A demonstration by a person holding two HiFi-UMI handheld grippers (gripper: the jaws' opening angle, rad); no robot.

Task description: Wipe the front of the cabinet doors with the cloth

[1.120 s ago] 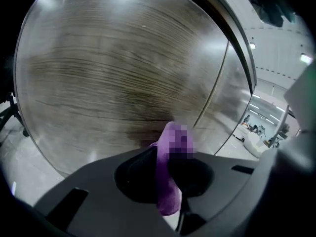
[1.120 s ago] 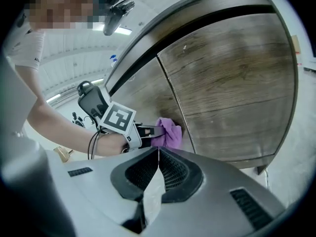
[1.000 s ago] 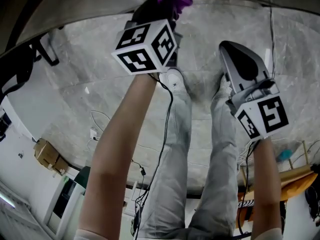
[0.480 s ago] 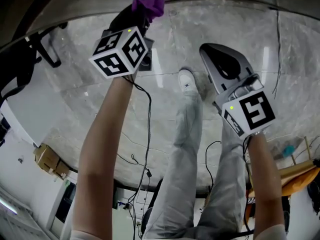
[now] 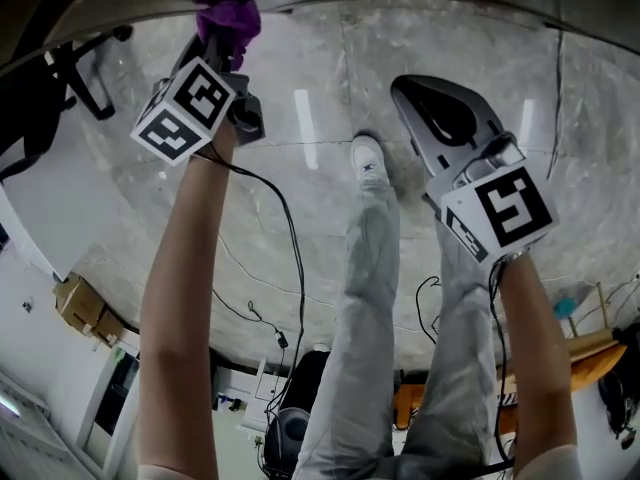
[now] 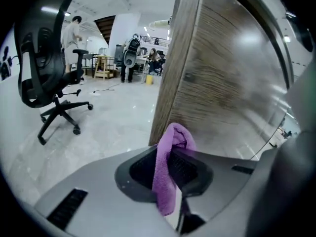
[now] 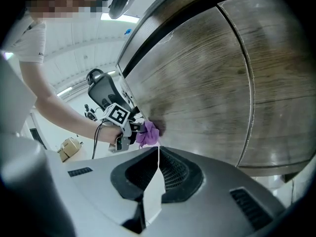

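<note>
Two grippers, only the left one working: cloth at the door's left edge.
Right gripper (image 7: 158,151) has its jaws pressed together with nothing between them, and is held back off the door. Left gripper (image 6: 170,152) is clamped on the purple cloth (image 6: 164,186), which pokes past the tips against the cabinet door (image 6: 222,83). The door's vertical edge is just left of the cloth and the rest of the panel runs right, so the next stroke likely goes that way. Office chair (image 6: 47,58) is well behind.

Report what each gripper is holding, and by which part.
Left gripper: shut on the purple cloth, pinched mid-length, a fold poking past the tips. Right gripper: shut, holding nothing.
</note>
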